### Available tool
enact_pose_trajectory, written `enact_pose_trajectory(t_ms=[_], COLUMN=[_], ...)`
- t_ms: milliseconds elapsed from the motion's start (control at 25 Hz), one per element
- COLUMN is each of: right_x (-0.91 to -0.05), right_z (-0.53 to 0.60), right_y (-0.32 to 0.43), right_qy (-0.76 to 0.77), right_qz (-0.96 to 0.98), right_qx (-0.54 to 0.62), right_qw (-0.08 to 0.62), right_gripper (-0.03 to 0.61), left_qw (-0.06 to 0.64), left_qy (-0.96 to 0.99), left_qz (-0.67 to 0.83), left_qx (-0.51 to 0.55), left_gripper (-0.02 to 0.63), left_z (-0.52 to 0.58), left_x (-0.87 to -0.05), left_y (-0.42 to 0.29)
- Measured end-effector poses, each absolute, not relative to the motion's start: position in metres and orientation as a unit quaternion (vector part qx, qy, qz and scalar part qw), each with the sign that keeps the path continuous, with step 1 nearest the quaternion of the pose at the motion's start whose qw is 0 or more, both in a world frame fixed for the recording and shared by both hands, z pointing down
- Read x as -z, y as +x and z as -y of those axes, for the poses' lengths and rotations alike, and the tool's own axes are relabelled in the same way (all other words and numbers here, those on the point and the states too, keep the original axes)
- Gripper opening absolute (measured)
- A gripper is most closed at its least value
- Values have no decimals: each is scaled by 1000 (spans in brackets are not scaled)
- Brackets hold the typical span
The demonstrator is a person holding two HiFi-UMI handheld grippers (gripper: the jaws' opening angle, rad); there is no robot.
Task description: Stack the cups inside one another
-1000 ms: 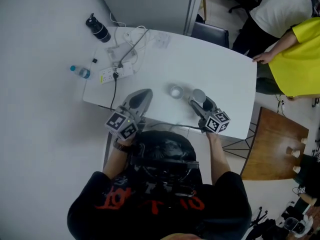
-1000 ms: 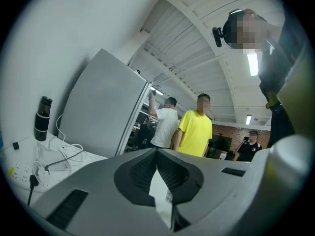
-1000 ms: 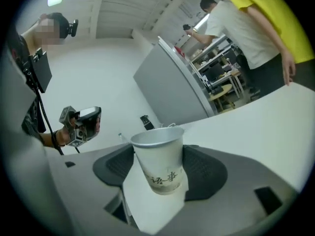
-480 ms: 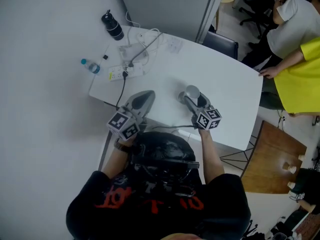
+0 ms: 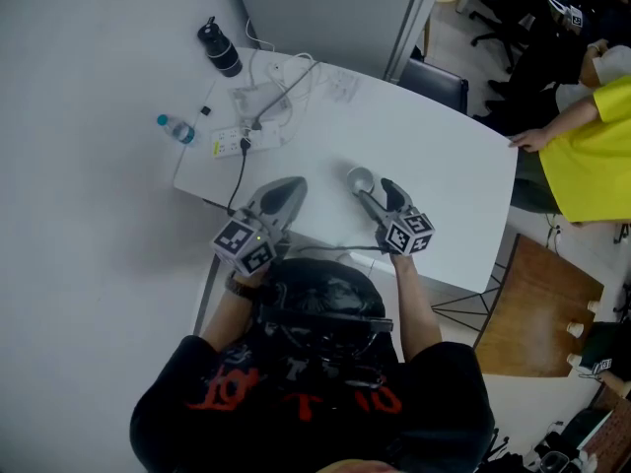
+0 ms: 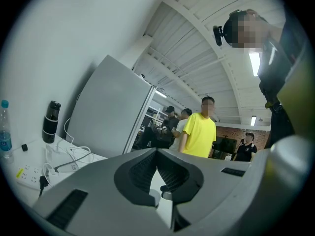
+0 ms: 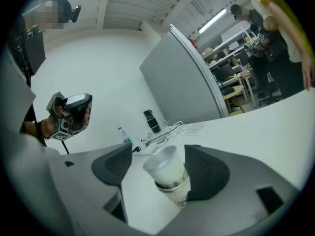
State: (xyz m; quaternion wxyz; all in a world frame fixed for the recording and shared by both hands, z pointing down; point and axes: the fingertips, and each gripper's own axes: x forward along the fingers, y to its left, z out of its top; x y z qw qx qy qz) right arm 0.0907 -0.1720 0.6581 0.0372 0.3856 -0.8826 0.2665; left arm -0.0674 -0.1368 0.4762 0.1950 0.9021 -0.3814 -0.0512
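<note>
Two pale translucent cups point(image 7: 166, 170) stand nested, one inside the other, on the white table point(image 5: 444, 166); in the head view the stack point(image 5: 359, 178) shows near the table's front edge. My right gripper point(image 7: 160, 167) straddles the stack with its jaws opening. The left pad stands well clear of the cups and the right pad point(image 7: 205, 173) is close beside them. From above, the right gripper point(image 5: 375, 189) reaches in from the front. My left gripper point(image 5: 287, 186) hovers to the left of the cups, shut and empty, its tips meeting in the left gripper view point(image 6: 157, 154).
At the table's far left corner lie a black flask point(image 5: 221, 52), a small water bottle point(image 5: 175, 128) and a power strip with cables point(image 5: 229, 143). A dark chair point(image 5: 434, 82) stands behind the table, a person in yellow point(image 5: 592, 156) at its right end, and a wooden table point(image 5: 537, 304) beyond.
The right gripper carried its cup leftward to the other cup, so the two now sit nested. Its jaws have spread apart. The left gripper stayed put.
</note>
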Motion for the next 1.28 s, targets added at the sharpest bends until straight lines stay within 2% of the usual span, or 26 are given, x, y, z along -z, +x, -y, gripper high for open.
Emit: enact_pose_trajectory(t_ms=[320,480,720,1280], right_x=[-648,-646,-631,-571], right_z=[164,152,122,60], right_y=[107,138,175,214], right_qy=[407,448,500,528], right_qz=[871,845,818,816], right_qx=[-276,-292,-281,-228], right_qw=[17,-18,-45,-59], right_gripper=[333,240,19,6], left_qw=[202,206,208,220], left_qy=[904,908,921,937], left_qz=[373,361,328,273], left_qx=[53,51,41,9], left_gripper=[5,5,5,5], left_z=[137,136,134,88], left_x=[-479,-481,-483,-486], left_y=[-65,-57,-31,44])
